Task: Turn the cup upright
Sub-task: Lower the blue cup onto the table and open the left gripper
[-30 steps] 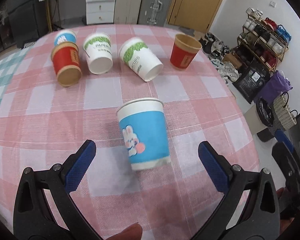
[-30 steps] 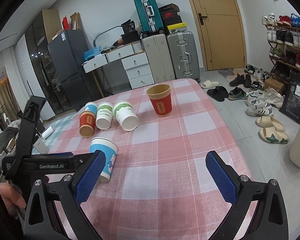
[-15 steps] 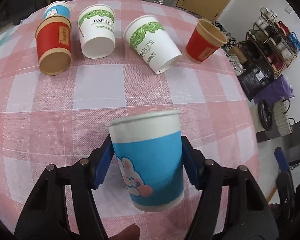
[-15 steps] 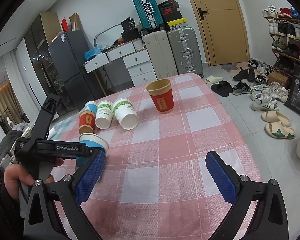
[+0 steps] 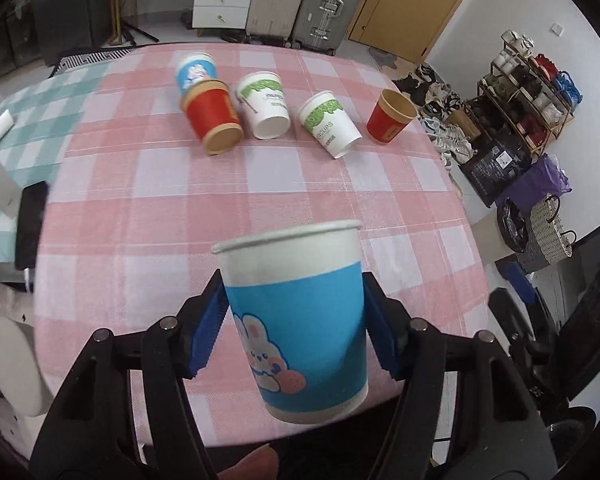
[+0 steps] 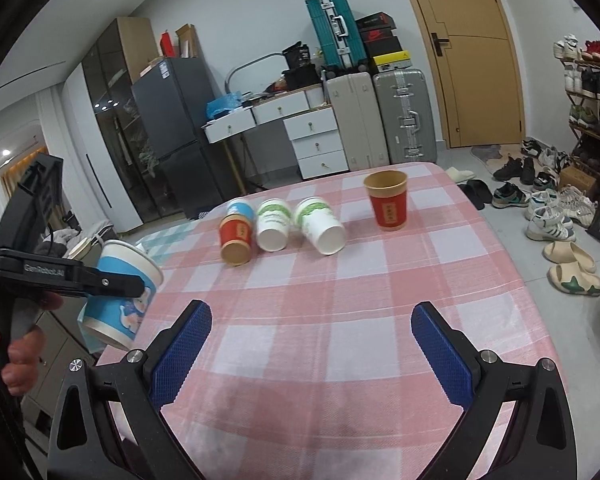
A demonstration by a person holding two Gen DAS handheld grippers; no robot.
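My left gripper [image 5: 294, 322] is shut on a blue paper cup with a rabbit print [image 5: 300, 320], held in the air above the near edge of the pink checked table [image 5: 228, 184], mouth up and slightly tilted. The right wrist view shows the same cup [image 6: 120, 296] off the table's left edge, tilted, in the left gripper [image 6: 112, 282]. My right gripper [image 6: 310, 344] is open and empty over the table's near part.
At the far side a second blue cup [image 5: 194, 72], a red cup [image 5: 214, 118] and two white-and-green cups [image 5: 266, 106] [image 5: 330, 124] lie on their sides. A red cup [image 5: 390, 120] stands upright at the right. Shoe rack and bags are right of the table.
My left gripper closed on the blue rabbit cup, then lifted it off the table and drew it back toward the near left edge. The right gripper stayed open, almost still.
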